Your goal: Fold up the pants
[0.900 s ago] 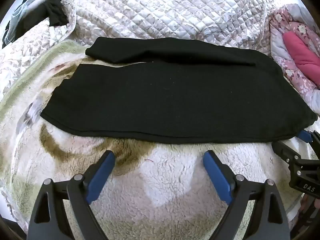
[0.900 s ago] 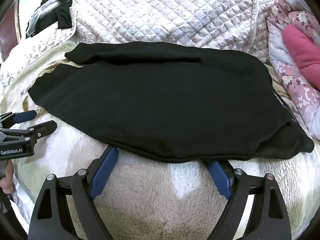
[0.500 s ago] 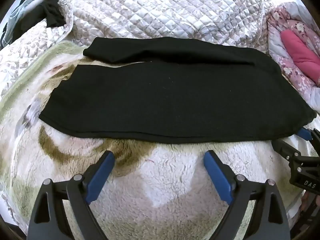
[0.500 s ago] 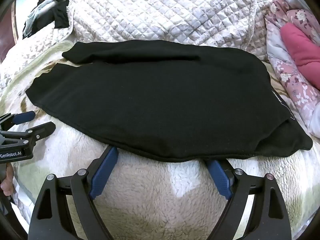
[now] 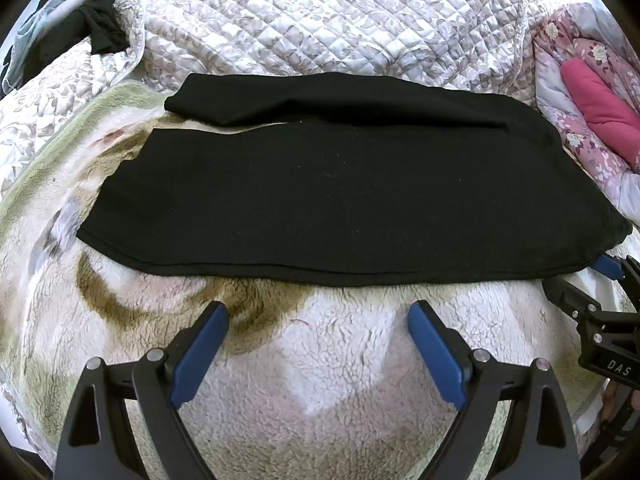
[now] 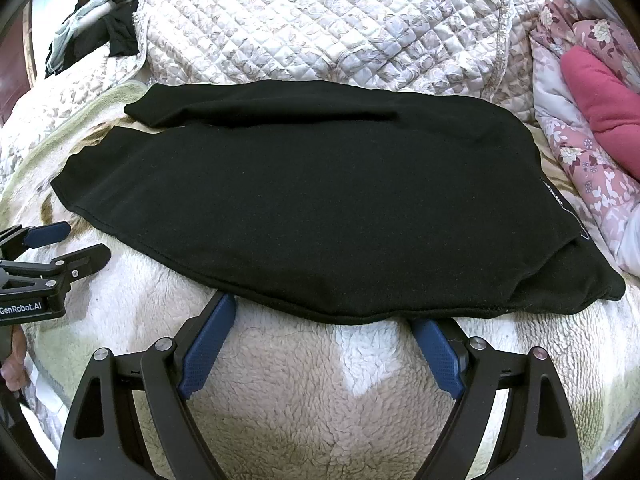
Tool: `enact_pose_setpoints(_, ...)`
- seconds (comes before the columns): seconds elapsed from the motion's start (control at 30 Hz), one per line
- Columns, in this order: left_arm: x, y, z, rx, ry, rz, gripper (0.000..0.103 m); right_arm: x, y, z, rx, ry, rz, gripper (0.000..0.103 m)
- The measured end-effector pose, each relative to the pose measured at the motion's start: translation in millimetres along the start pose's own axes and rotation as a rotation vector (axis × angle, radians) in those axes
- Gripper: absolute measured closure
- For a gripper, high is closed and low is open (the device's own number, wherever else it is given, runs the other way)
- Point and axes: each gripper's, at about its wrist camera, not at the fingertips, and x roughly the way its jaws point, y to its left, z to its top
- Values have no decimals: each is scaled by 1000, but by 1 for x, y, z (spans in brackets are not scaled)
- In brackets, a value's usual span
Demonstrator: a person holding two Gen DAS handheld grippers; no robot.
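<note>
Flat on the fleece blanket (image 5: 328,364), the black pants (image 5: 340,196) fill the view's centre. Left gripper (image 5: 318,344) gapes wide at 6 o'clock, clear of the hem; right gripper (image 6: 324,328) gapes too, tips meeting the near hem.

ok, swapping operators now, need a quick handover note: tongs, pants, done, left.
Left tongs: open, empty, just short of the near hem.
Right tongs: open, empty, tips at the near edge nearer the waist, nothing pinched.
Black pants: flat on the fleece blanket, legs side by side, waist to the right; quilt behind.
Done: pants laid out.
Left: every fold; probably grab the near edge first.
</note>
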Motion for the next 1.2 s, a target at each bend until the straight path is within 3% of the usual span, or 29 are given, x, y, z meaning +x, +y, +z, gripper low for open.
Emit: enact_pose_setpoints(1.2, 1, 0, 1, 1, 6, -2, 10, -2, 2, -1, -2, -1, -3, 16)
